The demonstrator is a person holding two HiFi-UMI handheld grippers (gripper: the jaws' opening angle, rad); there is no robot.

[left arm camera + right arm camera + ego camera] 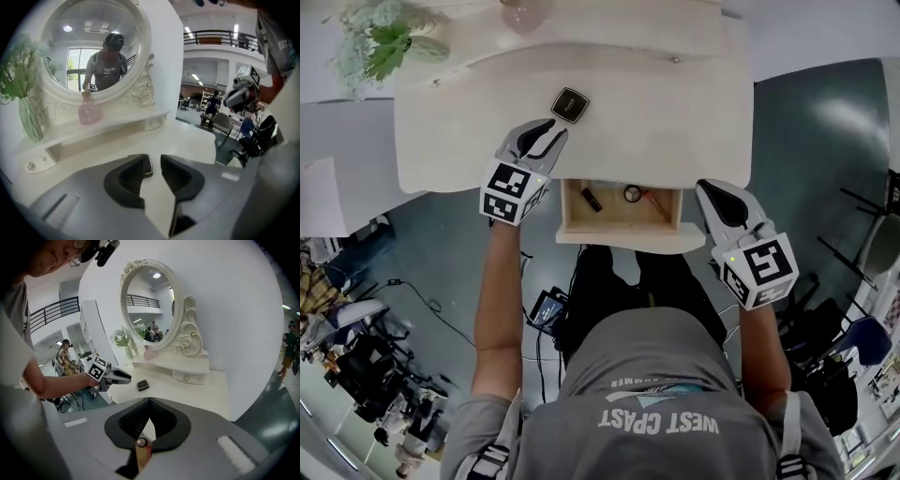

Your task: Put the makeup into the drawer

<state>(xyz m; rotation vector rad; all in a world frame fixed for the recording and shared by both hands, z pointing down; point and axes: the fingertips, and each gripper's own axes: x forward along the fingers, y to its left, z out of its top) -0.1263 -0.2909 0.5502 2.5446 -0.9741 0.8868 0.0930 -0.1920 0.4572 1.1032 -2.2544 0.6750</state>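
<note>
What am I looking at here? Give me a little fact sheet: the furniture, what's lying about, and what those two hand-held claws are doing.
Setting: white dressing table with an oval mirror
Drawer: drawer pulled open, a few small items inside
Makeup on top: dark square compact, lying flat
Left gripper: jaws a little apart, empty, tips near the compact, not touching
Right gripper: jaws together, empty, by the drawer's right end

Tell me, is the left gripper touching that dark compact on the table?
Apart. The right gripper view shows bare tabletop between the left gripper and the compact.
</note>
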